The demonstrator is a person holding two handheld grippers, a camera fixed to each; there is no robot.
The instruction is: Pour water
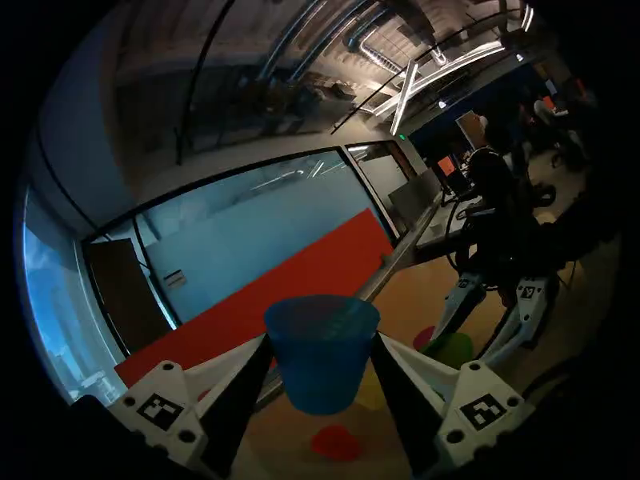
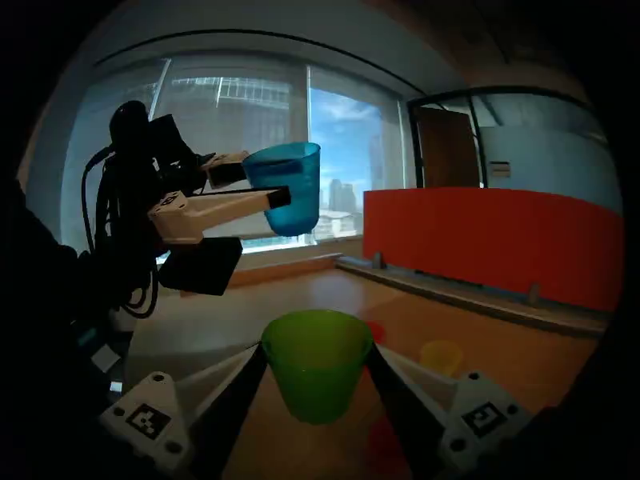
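Note:
My left gripper [image 1: 322, 346] is shut on a blue cup [image 1: 322, 356], with both fingers pressing its sides. In the right gripper view the blue cup [image 2: 284, 188] hangs high above the table in the left gripper [image 2: 268, 182], leaning slightly. My right gripper [image 2: 318, 352] is shut on a green cup [image 2: 318, 366], held low over the wooden table [image 2: 496, 356]. From the left gripper view, the right gripper [image 1: 468, 346] and its green cup [image 1: 450, 350] sit lower and to the right. I cannot tell whether either cup holds water.
A yellow cup [image 2: 442, 354] and a red cup [image 2: 376, 330] stand on the table beyond the green cup. An orange partition [image 2: 496, 240] runs along the table's far side, and large windows [image 2: 240, 120] lie behind. A red disc [image 1: 336, 442] lies below the blue cup.

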